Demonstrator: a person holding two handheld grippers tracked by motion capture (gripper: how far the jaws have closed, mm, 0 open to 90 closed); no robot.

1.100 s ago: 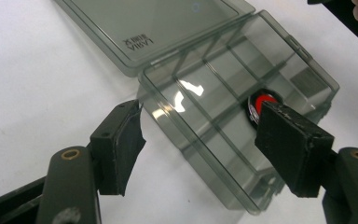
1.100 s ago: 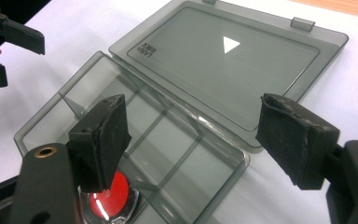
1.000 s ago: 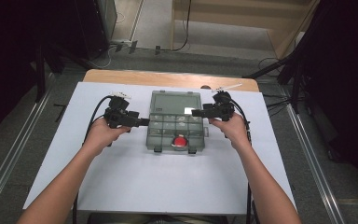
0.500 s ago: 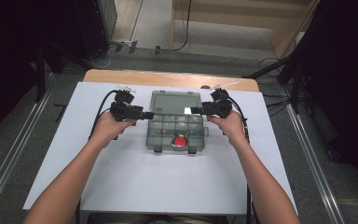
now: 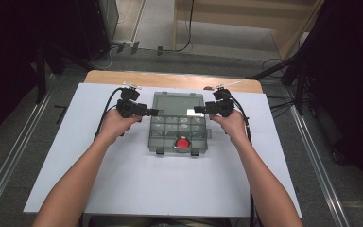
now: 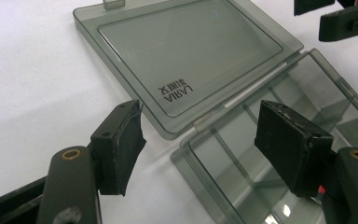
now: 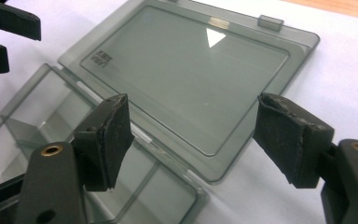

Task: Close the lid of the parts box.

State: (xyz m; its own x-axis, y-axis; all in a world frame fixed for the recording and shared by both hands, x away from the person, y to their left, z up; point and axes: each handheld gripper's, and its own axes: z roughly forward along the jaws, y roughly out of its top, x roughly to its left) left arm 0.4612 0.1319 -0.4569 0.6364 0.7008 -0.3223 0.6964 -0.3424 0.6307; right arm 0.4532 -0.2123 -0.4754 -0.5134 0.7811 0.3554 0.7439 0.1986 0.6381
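Observation:
A smoky clear compartment box (image 5: 157, 137) lies at the middle of the white table, its lid (image 5: 178, 104) swung flat open behind it. A red round item (image 5: 183, 143) sits in a front compartment. My left gripper (image 5: 154, 112) is open at the box's left side near the hinge, and my right gripper (image 5: 197, 109) is open at the right side. In the left gripper view the open gripper (image 6: 200, 140) straddles the hinge corner between lid (image 6: 191, 51) and base (image 6: 242, 154). In the right gripper view the gripper (image 7: 193, 135) spans the lid's (image 7: 186, 70) near corner, holding nothing.
The white table top (image 5: 123, 189) has a wooden edge (image 5: 170, 79) at the back. Metal rails (image 5: 9, 156) and dark stands run along both sides on the floor. The other gripper (image 6: 340, 18) shows across the lid.
Both grippers have slid a little farther back along the box's sides to the hinge line. The box and lid have stayed put.

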